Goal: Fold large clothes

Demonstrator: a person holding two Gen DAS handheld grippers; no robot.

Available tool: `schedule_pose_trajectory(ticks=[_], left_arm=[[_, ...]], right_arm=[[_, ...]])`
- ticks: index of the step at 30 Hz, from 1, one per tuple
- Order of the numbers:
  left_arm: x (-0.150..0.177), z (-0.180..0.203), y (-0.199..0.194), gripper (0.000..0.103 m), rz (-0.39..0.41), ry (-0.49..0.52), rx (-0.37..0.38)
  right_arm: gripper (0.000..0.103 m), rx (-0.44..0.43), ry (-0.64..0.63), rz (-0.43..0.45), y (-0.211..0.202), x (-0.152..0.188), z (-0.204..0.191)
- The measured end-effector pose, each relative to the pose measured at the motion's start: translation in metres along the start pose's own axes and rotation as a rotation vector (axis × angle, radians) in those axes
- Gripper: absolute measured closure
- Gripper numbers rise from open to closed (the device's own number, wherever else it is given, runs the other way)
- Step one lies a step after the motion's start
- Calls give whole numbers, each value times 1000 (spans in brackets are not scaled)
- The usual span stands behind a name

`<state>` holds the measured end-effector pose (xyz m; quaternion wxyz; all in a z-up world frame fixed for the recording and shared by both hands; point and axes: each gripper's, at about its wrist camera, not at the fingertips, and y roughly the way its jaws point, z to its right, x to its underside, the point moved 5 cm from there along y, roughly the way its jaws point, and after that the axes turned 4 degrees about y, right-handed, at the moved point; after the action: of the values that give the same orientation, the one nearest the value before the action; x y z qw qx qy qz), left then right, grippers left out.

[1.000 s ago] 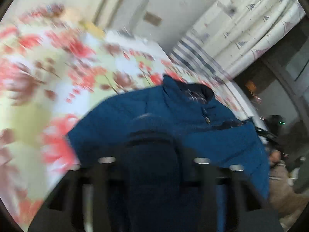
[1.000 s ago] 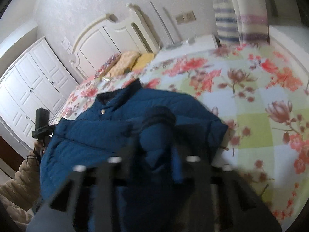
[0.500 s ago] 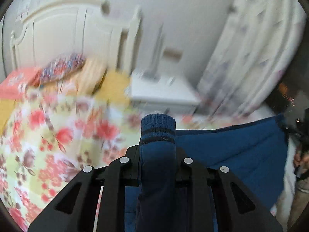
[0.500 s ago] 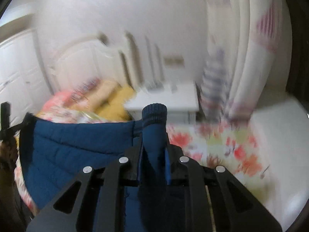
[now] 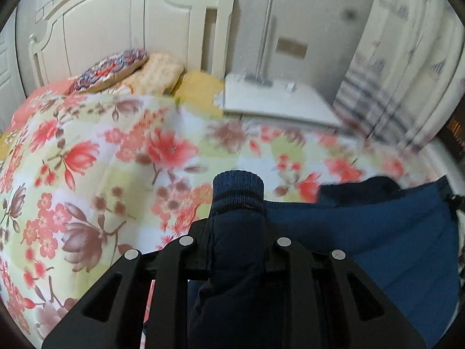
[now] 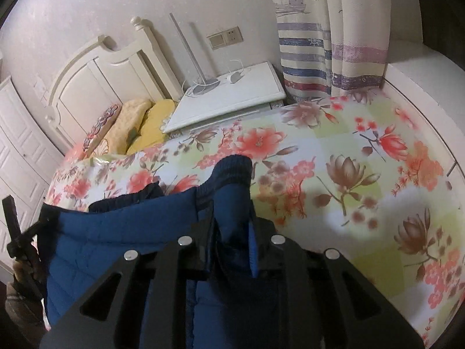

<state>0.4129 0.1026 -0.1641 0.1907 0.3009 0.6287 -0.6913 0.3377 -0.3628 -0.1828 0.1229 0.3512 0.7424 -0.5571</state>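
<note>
A large blue padded jacket point(image 5: 377, 238) hangs stretched between my two grippers above a floral bedspread point(image 5: 87, 160). My left gripper point(image 5: 237, 232) is shut on one sleeve, whose dark knitted cuff point(image 5: 238, 186) sticks out past the fingers. My right gripper point(image 6: 231, 226) is shut on the other sleeve, its cuff point(image 6: 232, 168) also sticking out. In the right wrist view the jacket body point(image 6: 116, 238) spreads to the left, with the dark collar point(image 6: 128, 197) at its top edge. The left gripper shows at the far left point(image 6: 17, 238) of that view.
The bed point(image 6: 363, 174) fills the foreground. A white headboard point(image 5: 116, 20) and pillows point(image 5: 133, 69) lie at the far end. A white nightstand point(image 6: 226, 99) with a lamp base stands beside the bed. Striped curtains point(image 6: 328, 43) hang on the right; a wardrobe point(image 6: 17, 145) on the left.
Both grippers lifted the jacket by its sleeves off the bed, then lowered and tilted down toward the bedspread. The jacket now hangs spread between them.
</note>
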Motion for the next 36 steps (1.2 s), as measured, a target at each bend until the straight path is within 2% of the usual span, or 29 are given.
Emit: schedule_pose_trajectory(ticks=[2,3,5,6,7,9,10,12,14,16,18,20,23,26,31,36], left_arm=[[17,3,28,71,-96,9,-32],[20,1,32,62,-105,-12,-39],[16,-7,23,44,-90,-45,-88],[13,-10,17,24,-71,-45,-135],[6,-11,-3,15,0,-37,-207],[-6,0,-41,9,146,-15,-262],[-14,13,-59,8,209,-1,-258],[-24,40,-71,8,243,45,-223],[-31,80,-60,7,191,124,-197],[-31,117,-34,7,118,181,-184],[-26,135,-10,7,72,213,-205],[-17,147,14,7,21,243,-200],[2,151,46,6,-53,277,-214],[8,145,54,4,-50,228,-192],[11,142,54,4,-31,213,-178],[5,132,37,4,-25,200,-117]], right_arm=[[79,44,-20,-78,25,15,0],[78,45,-18,-69,25,16,1],[67,76,-23,-70,20,14,1],[52,104,-27,-70,14,12,0],[42,131,-45,-38,2,8,-5],[41,129,-103,41,-21,2,-27],[41,120,-136,58,-27,1,-41],[41,89,-237,71,-28,3,-86],[41,65,-333,48,-17,11,-125],[41,85,-440,6,5,25,-164],[42,100,-489,-40,25,34,-185],[42,123,-507,-70,39,41,-190],[34,143,-495,-107,62,48,-183],[31,128,-466,-96,72,52,-179],[29,128,-474,-60,72,57,-177],[28,89,-443,-108,55,45,-167]])
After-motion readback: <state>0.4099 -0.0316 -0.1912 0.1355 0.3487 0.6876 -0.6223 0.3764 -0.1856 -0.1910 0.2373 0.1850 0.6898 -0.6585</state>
